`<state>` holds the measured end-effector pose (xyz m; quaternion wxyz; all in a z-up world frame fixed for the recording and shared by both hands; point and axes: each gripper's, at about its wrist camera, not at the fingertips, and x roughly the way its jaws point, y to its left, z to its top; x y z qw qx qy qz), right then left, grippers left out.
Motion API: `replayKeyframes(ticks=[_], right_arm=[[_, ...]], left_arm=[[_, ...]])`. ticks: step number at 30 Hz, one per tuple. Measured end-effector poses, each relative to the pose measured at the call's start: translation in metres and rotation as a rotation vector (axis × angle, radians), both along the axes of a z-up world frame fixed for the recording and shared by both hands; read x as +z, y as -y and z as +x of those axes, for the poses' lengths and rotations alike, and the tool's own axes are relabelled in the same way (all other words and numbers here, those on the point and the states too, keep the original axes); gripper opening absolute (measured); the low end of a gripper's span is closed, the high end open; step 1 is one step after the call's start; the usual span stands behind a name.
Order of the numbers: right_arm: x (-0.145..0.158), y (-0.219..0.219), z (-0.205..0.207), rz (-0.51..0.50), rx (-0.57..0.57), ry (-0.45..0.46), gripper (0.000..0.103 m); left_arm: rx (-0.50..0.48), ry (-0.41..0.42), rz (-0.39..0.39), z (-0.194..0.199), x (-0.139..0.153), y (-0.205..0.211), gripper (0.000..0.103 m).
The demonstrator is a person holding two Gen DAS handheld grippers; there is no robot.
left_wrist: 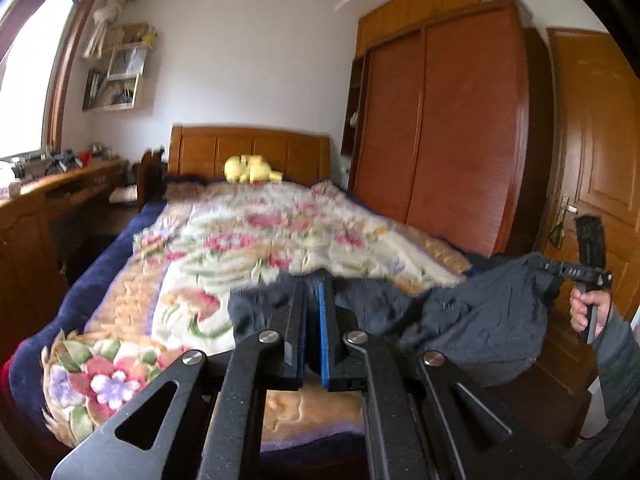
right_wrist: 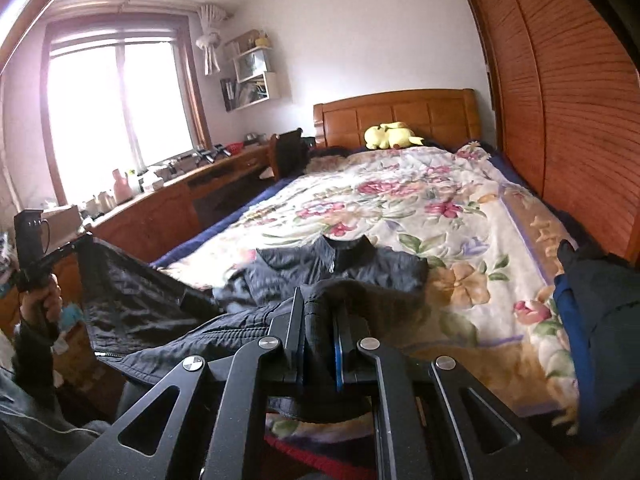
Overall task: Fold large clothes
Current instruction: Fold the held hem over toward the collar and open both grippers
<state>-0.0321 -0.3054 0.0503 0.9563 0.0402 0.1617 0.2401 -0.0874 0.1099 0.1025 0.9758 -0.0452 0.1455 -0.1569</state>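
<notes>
A dark navy quilted jacket lies at the foot of the bed on a floral blanket, collar toward the headboard. My left gripper is shut on the jacket's edge and holds it up off the bed; it also shows at the left of the right wrist view with fabric hanging from it. My right gripper is shut on the jacket's dark hem; it shows at the right of the left wrist view, lifting the fabric.
A yellow plush toy lies by the wooden headboard. A wooden wardrobe stands along the bed's right side, a cluttered desk and window on the left. Another dark garment lies at the bed's right edge.
</notes>
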Motion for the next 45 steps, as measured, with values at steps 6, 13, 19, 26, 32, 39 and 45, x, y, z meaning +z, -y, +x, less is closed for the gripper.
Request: replayKeyframes(ticks=[6,13,19,26,32,39,45], right_arm=[[-0.023,-0.008,0.039,-0.021,0.000,-0.076,0.010],[-0.006,-0.044,0.093,-0.022,0.038,-0.079,0.010],[0.012,-0.091,0.162,-0.079,0.116,-0.048,0.010],[0.038,-0.144,0.300,-0.165,0.106,-0.041,0.010],[0.037,-0.134,0.434,-0.225,-0.197,-0.064,0.009],[-0.063,-0.077,0.497,-0.257,-0.349,-0.342,0.018],[-0.089,-0.065,0.479,-0.285,-0.343,-0.360,0.043]], left_arm=[[0.016,-0.038,0.032,0.024,-0.001,-0.003,0.000],[0.036,-0.276,0.072,0.070,-0.079,0.003,0.000],[0.066,-0.336,0.061,0.093,-0.112,-0.003,0.000],[0.107,-0.352,0.085,0.141,-0.125,-0.012,0.001],[0.123,-0.343,0.086,0.175,-0.120,-0.020,0.001],[0.073,-0.346,0.096,0.208,-0.125,-0.005,0.004],[0.030,-0.337,0.113,0.232,-0.133,0.019,0.014]])
